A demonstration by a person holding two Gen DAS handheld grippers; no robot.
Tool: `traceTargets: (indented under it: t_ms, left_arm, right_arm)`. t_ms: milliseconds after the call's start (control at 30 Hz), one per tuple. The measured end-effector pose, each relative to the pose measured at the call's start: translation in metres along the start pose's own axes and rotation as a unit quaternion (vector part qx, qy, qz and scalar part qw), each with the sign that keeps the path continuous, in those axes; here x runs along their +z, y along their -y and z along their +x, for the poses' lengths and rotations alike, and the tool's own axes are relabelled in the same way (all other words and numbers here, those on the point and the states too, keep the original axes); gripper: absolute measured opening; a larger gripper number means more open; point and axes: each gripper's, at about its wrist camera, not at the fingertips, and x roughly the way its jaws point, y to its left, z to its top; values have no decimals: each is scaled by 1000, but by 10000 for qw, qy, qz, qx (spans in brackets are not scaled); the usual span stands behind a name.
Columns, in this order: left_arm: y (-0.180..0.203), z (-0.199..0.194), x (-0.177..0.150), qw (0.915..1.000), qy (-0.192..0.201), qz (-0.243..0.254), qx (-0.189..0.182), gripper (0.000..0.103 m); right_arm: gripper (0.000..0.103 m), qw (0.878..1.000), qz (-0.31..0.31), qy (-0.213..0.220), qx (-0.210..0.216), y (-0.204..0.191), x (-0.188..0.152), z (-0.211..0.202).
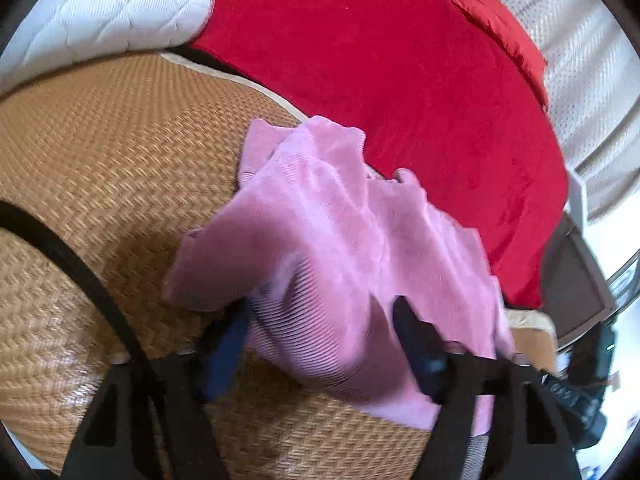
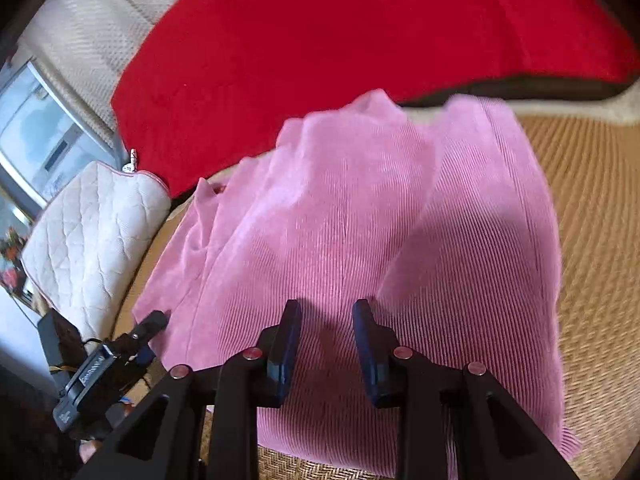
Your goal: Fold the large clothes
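Pink top (image 2: 360, 240) rumpled on woven mat (image 1: 100, 160), beside red blanket (image 1: 380, 80). Left gripper (image 1: 320, 312) fingers apart, cloth between. Right gripper (image 2: 326, 316) fingers apart, unclamped. Risk: fold slumps, corner slips.

Woven mat (image 1: 100, 152) w/ pink garment (image 1: 340, 220) on it; red blanket (image 1: 400, 80) beside.

One pink garment (image 2: 360, 216) lies at the centre. One woven mat (image 1: 100, 160) sits under it. One red blanket (image 1: 400, 60) spreads toward twelve o'clock. One white quilted cushion (image 2: 92, 232) sits at nine o'clock in the right wrist view.
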Motion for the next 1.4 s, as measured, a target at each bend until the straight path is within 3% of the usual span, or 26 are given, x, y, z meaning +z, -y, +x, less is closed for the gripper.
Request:
traceTargets:
  t_ms: [133,200,233,267,333,400,433,467,533,600,633,667,733,1033,1167,1233,1300,1333,1367,1400]
  left_arm:
    - [-1,3,3,9995,152,-199,-175,77]
    - [-3,1,7,9987,311,-335,-243,60]
    - [-1,1,9,9985,385,-317,-220,46]
    - [0,0,10,9983,449,-279,-223,40]
    - [-3,-3,12,9978,521,-246,-318,40]
    - [-3,0,12,9980,517,-231,-262,49]
    - [-4,3,12,9981,465,-288,-271,64]
    - [-6,7,13,9980,422,-355,-314,72]
    - [-5,10,13,9980,430,-356,-302,72]
    - [0,9,11,9983,523,-185,-197,61]
    - [3,12,12,9982,572,-104,-134,38]
    - [4,16,14,9983,577,-38,-115,26]
    - [5,14,14,9980,599,29,-182,17]
    - [11,-31,1,9941,837,631,-272,6]
    - [10,-53,-13,9885,1066,1067,-96,6]
    - [10,-48,-16,9856,1042,1335,-5,6]
    - [8,-37,-12,9880,906,1251,21,10]
    - [6,-31,-9,9905,783,1129,-38,27]
    - [4,-27,-7,9925,682,1006,-101,52]
    - [3,-21,-6,9945,584,852,-191,62]
  right_arm:
    - [31,9998,106,-62,136,7,0,4]
    - [31,9998,94,-76,138,7,-1,5]
    - [31,9998,106,-85,159,7,-1,6]
    - [31,9997,128,-95,183,8,-1,7]
    - [31,9995,162,-119,234,11,1,9]
    - [31,9993,187,-131,286,15,1,9]
    - [31,9993,187,-137,301,15,1,10]
    - [31,9993,174,-140,301,15,1,10]
    - [31,9994,135,-135,280,14,1,10]
    - [31,9996,75,-129,250,13,0,11]
    - [31,9996,57,-130,241,11,0,11]
    - [31,9996,48,-135,245,10,-1,12]
    - [31,9995,38,-148,262,9,-1,12]
    - [31,9978,90,-576,299,12,-5,17]
    - [31,9960,21,-797,395,15,-9,13]
    - [31,9951,89,-857,479,16,-5,9]
    - [31,9951,203,-750,611,17,4,-1]
    - [32,9955,249,-607,681,17,7,-6]
    - [33,9960,303,-338,771,17,13,-15]
    - [32,9963,355,-30,784,18,20,-23]
